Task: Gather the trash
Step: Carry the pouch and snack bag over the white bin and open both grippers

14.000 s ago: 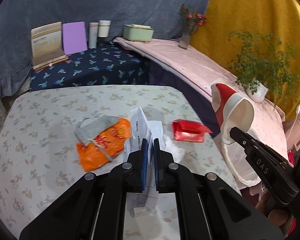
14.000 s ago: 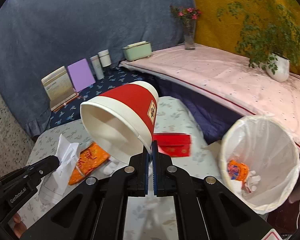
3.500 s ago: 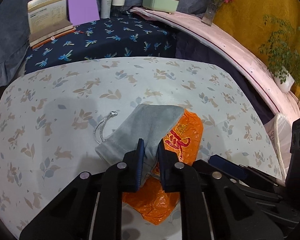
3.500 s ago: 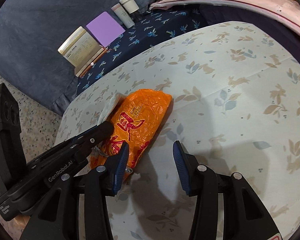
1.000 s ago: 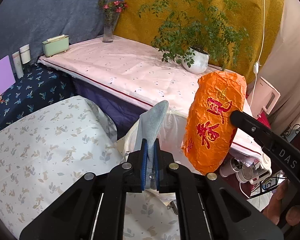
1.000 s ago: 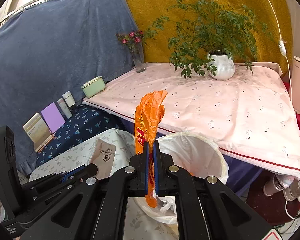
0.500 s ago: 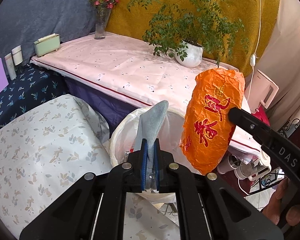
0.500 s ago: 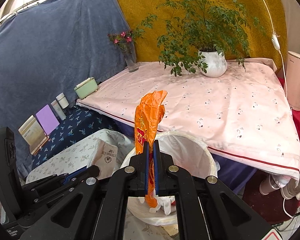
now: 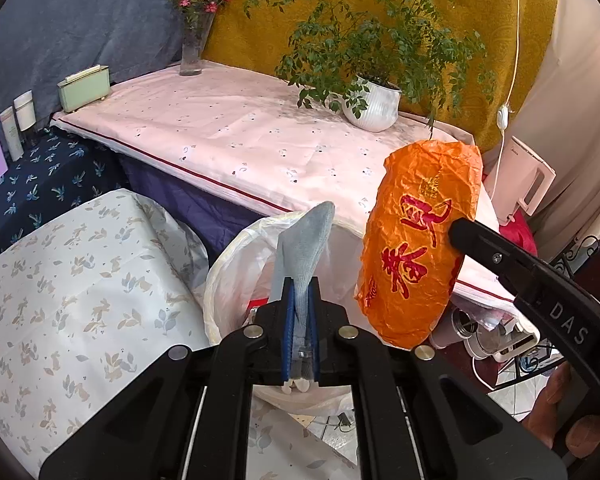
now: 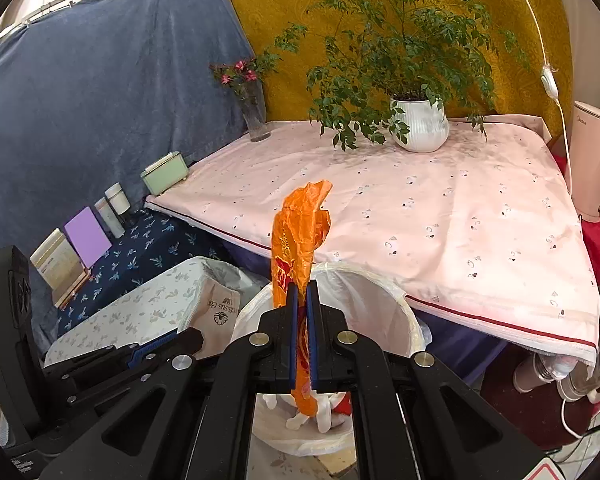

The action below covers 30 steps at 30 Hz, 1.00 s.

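1. Above the white-lined trash bin (image 9: 228, 280), your left claw (image 9: 300, 312) is clenched on a grey fabric pouch (image 9: 306, 248), which stands up out of the blue pads and tapers to a point.
2. Your right claw (image 10: 302, 328) is clamped tight on an orange plastic wrapper (image 10: 296, 248) with red characters; the wrapper sticks up above the pads and its lower end hangs beneath them.
3. In the left wrist view the same orange plastic wrapper (image 9: 420, 248) hangs broadside just right of the pouch, pinched at its right edge by the right claw (image 9: 456, 228), over the bin's right side.
4. In the right wrist view the trash bin (image 10: 380, 300) sits directly under your right claw, and white crumpled bits and something red lie inside it.
5. The left claw (image 10: 198, 336) shows low left in that view, with the pouch's printed face (image 10: 220, 308) beside the bin's rim.
6. The floral-clothed worktop (image 9: 80, 280) lies to the left of the bin, touching or nearly touching it.
7. Behind the bin, a pink-covered bed (image 10: 420, 216) carries a potted plant (image 10: 416, 120), a vase of flowers (image 10: 252, 108) and a pale green box (image 10: 166, 178).
8. Part of your right hand (image 9: 560, 408) shows at the lower right edge.
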### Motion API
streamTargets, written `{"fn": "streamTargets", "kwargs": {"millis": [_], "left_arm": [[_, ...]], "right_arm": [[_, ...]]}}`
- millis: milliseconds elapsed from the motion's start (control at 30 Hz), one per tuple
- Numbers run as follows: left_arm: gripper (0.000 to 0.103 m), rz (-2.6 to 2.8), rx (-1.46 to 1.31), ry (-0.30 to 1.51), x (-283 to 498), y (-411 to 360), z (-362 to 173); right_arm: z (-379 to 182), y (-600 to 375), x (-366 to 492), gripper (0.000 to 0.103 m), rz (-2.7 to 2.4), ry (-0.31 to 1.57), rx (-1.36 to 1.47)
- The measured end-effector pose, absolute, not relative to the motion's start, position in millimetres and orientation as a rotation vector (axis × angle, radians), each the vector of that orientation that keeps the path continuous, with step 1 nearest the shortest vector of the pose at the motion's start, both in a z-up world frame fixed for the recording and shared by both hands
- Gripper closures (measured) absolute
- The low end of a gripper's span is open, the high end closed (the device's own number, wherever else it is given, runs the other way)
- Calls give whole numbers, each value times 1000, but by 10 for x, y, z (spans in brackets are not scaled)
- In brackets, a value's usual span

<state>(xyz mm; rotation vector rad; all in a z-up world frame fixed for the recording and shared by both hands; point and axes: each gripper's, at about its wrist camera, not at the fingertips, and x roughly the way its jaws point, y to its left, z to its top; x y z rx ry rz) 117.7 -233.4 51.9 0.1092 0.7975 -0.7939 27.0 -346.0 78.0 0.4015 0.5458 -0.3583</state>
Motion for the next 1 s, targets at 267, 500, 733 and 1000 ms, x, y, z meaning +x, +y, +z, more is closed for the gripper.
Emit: {"fn": "streamTargets", "kwargs": {"millis": [267, 500, 733, 1000], "left_arm": [[72, -770, 104, 780, 1190, -2349, 526], [69, -756, 101, 779, 1206, -2337, 536], [65, -745, 99, 773, 1193, -2295, 547], [65, -729, 96, 771, 1181, -2221, 568]], "right_arm": [[787, -3466, 281, 92, -371, 534, 397], [821, -3440, 260, 84, -366, 525, 387], [845, -3393, 258, 76, -362, 525, 372], [863, -3323, 245, 74, -357, 532, 355]]}}
